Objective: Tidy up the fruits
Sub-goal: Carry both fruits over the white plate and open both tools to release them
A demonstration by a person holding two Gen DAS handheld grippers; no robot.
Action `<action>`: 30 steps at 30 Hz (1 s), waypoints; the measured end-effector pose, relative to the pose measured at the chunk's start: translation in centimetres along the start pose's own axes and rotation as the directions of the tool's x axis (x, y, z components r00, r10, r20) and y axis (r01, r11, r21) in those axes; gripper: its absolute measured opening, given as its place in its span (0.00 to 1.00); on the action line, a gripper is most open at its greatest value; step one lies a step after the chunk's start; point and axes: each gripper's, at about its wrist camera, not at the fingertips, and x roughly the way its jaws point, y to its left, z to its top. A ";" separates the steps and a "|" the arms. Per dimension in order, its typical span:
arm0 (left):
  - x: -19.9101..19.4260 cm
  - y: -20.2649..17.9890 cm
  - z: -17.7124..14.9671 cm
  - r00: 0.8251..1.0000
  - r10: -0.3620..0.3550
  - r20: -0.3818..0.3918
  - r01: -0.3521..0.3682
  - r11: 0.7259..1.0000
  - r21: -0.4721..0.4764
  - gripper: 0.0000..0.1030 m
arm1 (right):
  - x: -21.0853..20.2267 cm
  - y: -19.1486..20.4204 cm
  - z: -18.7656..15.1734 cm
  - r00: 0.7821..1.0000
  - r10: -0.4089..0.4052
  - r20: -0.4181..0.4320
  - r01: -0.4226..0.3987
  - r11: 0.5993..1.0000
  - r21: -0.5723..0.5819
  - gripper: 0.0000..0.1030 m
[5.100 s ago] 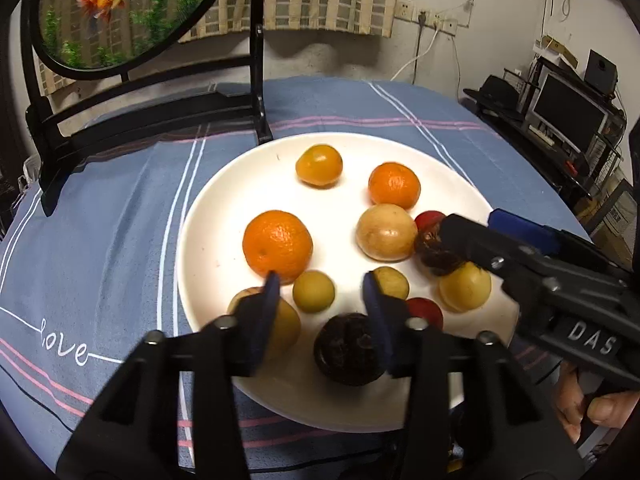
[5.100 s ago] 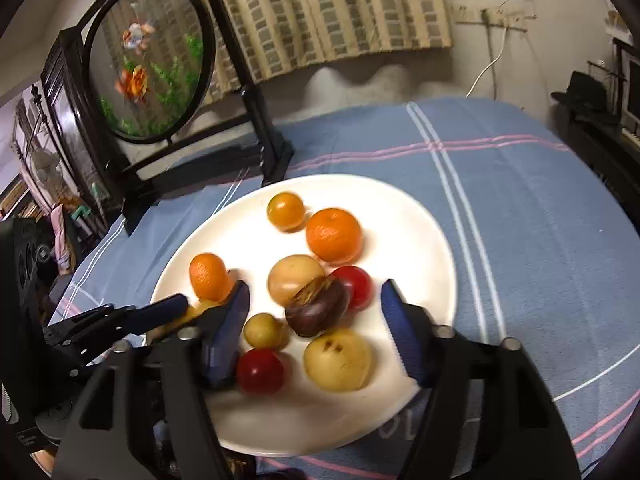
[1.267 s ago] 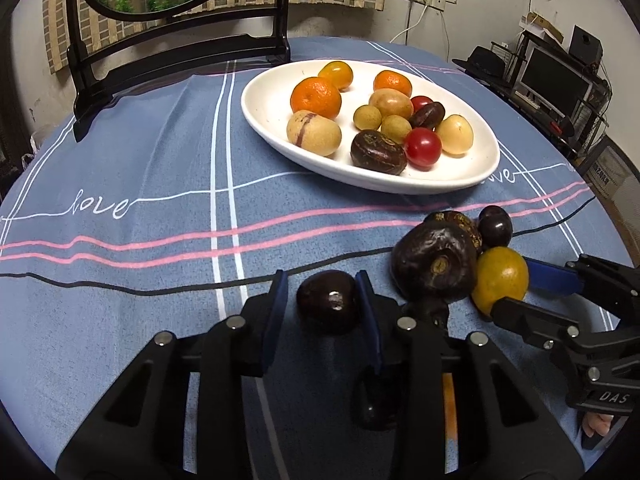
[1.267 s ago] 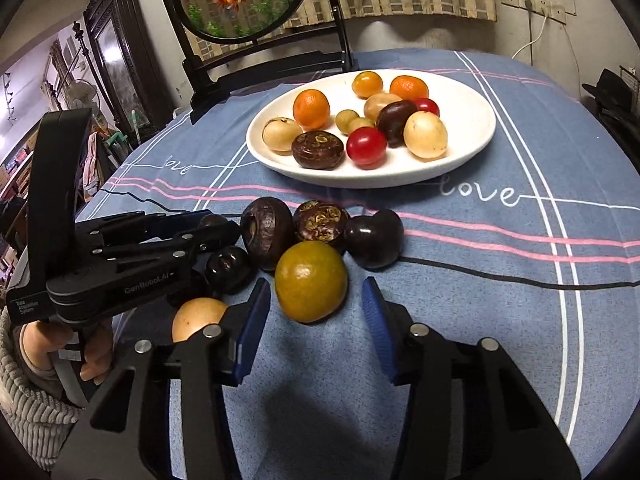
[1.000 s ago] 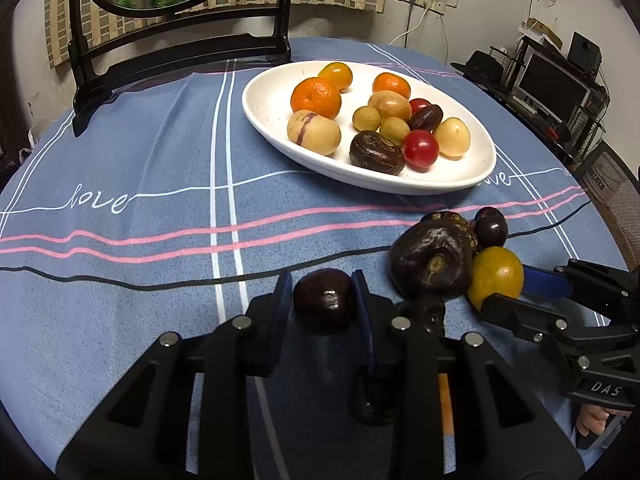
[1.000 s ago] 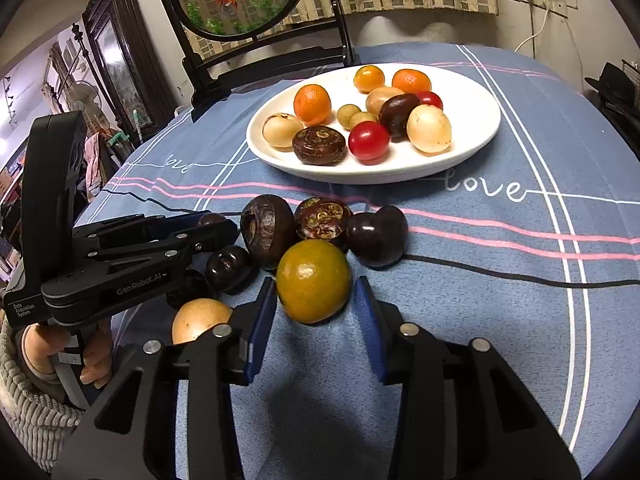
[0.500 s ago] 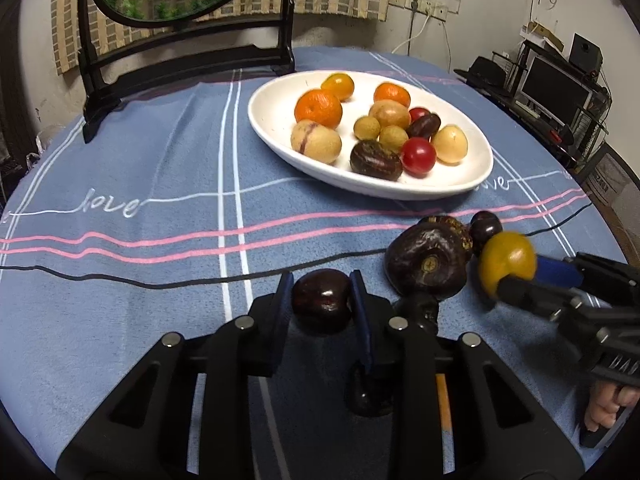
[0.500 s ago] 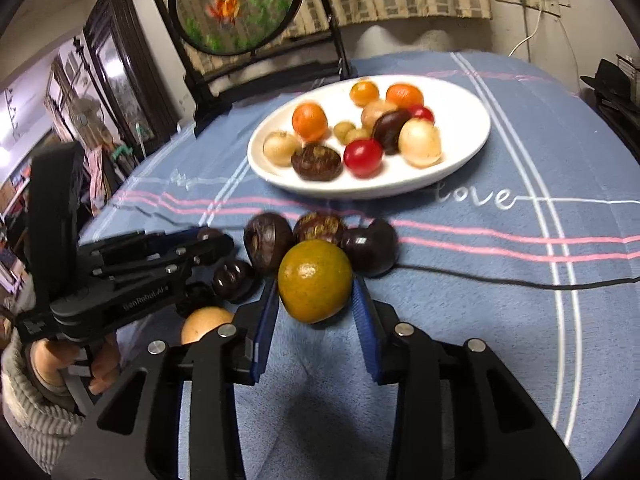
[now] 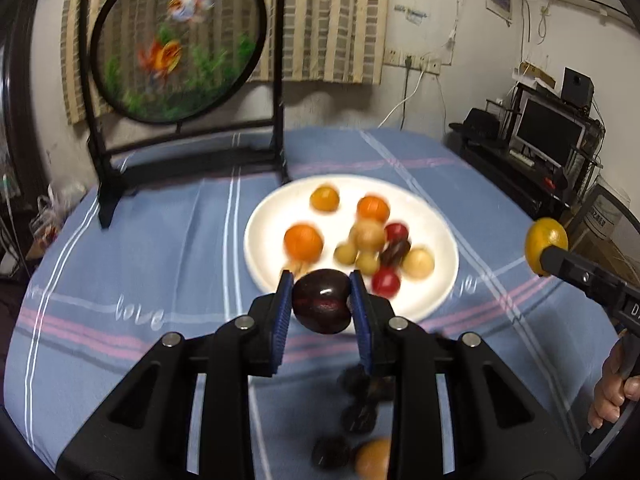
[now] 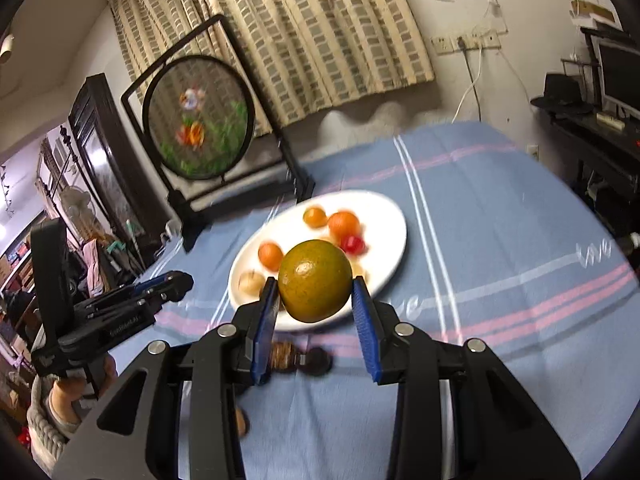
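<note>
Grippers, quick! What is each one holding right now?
Left gripper: shut on the dark plum.
Right gripper: shut on the yellow-green orange.

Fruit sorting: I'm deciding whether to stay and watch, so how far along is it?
Roughly midway, direction unclear. The white plate holds about ten fruits. In hand: the left gripper is shut on a dark plum, the right gripper on a yellow-green citrus, both lifted off the cloth. Left: several dark fruits and an orange one lie on the tablecloth.
</note>
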 end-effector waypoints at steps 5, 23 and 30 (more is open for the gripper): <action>3.5 -1.2 1.6 1.000 -0.025 -0.012 0.024 1.000 -0.019 0.28 | 3.3 0.4 3.6 1.000 -0.020 0.019 0.021 1.000 -0.017 0.36; 11.3 -0.1 0.3 0.988 -0.026 -0.150 0.021 0.999 -0.037 0.43 | 13.9 -2.3 2.4 0.978 -0.157 -0.136 0.148 0.986 -0.072 0.61; 9.2 0.5 1.2 0.995 -0.025 -0.094 0.019 0.998 -0.057 0.55 | 9.0 -0.7 4.5 0.993 -0.115 0.028 0.117 0.991 -0.066 0.63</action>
